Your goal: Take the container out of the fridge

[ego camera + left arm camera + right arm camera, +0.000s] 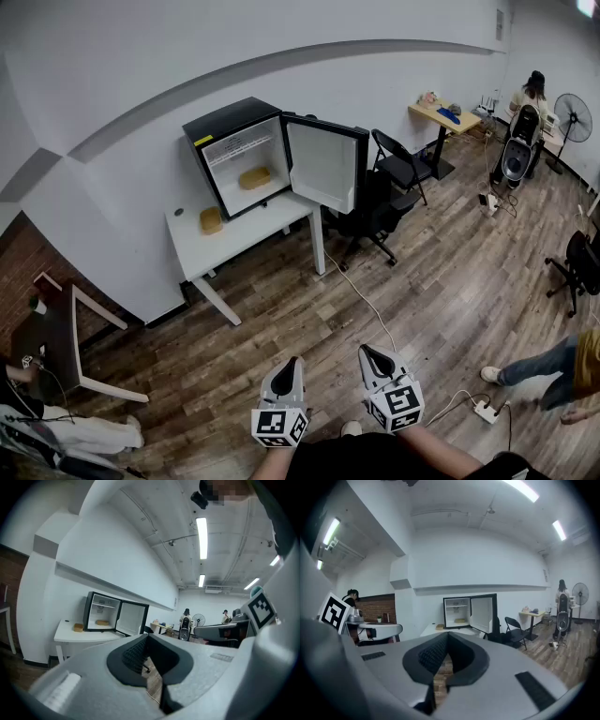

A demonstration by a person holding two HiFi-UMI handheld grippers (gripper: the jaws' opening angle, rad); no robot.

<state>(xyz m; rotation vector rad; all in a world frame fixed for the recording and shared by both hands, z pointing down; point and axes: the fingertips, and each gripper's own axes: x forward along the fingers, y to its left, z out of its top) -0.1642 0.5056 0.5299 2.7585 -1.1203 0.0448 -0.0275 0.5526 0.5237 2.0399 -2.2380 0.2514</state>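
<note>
A black mini fridge (230, 150) stands on a white table (244, 239) against the far wall, its door (323, 164) swung open to the right. A tan container (254, 177) lies on the fridge's lower shelf; it also shows small as the container (101, 622) and container (461, 620) in the gripper views. A second tan container (211, 220) sits on the table left of the fridge. My left gripper (293, 362) and right gripper (367, 351) hang side by side far from the fridge, over the wood floor. Both are shut with nothing held: left gripper (147, 637), right gripper (447, 634).
A dark office chair (373, 214) and a folding chair (401, 164) stand right of the fridge door. A white cable (366, 300) runs across the floor to a power strip (486, 410). A person's leg (534, 370) is at the right, a brown desk (56, 328) at the left.
</note>
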